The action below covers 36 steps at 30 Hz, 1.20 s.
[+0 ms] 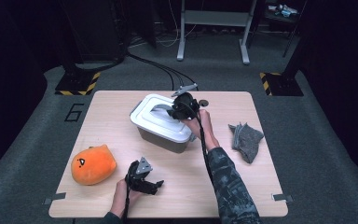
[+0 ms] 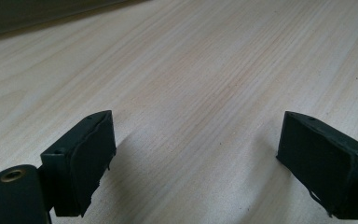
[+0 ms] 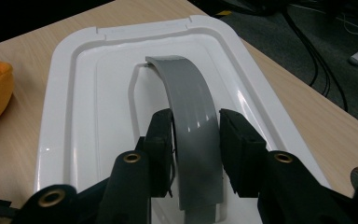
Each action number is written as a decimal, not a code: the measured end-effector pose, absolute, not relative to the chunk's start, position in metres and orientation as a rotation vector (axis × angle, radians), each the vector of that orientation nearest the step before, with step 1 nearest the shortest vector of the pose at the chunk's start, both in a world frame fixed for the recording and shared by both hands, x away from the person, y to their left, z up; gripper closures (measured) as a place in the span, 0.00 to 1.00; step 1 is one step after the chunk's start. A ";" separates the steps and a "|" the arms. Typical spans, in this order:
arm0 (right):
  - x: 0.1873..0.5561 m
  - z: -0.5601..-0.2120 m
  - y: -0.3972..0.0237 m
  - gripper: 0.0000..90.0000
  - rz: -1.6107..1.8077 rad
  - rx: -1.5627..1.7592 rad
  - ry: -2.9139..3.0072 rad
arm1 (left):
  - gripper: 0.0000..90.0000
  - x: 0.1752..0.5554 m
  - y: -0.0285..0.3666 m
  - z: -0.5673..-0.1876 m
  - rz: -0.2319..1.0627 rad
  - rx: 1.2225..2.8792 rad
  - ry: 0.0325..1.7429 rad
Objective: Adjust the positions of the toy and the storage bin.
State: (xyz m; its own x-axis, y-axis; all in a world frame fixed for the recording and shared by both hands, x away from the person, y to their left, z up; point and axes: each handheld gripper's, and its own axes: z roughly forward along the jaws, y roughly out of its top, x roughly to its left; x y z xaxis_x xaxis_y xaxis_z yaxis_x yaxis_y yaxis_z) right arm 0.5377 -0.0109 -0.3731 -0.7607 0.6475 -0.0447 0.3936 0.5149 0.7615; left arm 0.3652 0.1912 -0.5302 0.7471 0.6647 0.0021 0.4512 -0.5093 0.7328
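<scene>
Dark room, pale wooden table (image 1: 214, 177): grey handle (image 3: 191, 116) gripped over the white lid (image 3: 74, 93).
The bin (image 1: 161, 137) sits mid-table; the right gripper (image 3: 196, 140) pinches the handle narrowly, so lift straight up. The left gripper (image 2: 196, 158), nearer the person than the bin, stands wide and empty.

The grey box (image 1: 165, 137) with a white lid (image 1: 161, 119) sits near the centre of the desk (image 1: 223, 182), its long side running from about ten o'clock to four o'clock. The lid is on. Its grey arched handle (image 3: 191, 116) stands raised along the lid's middle.
</scene>
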 end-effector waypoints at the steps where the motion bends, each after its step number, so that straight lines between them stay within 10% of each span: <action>1: 0.537 -0.373 -0.011 0.73 1.100 0.878 2.434 | 0.12 0.365 0.191 -0.530 0.367 2.195 0.834; 36: 0.531 -0.359 0.004 0.60 1.027 0.865 2.449 | 0.12 0.365 0.192 -0.530 0.379 2.203 0.837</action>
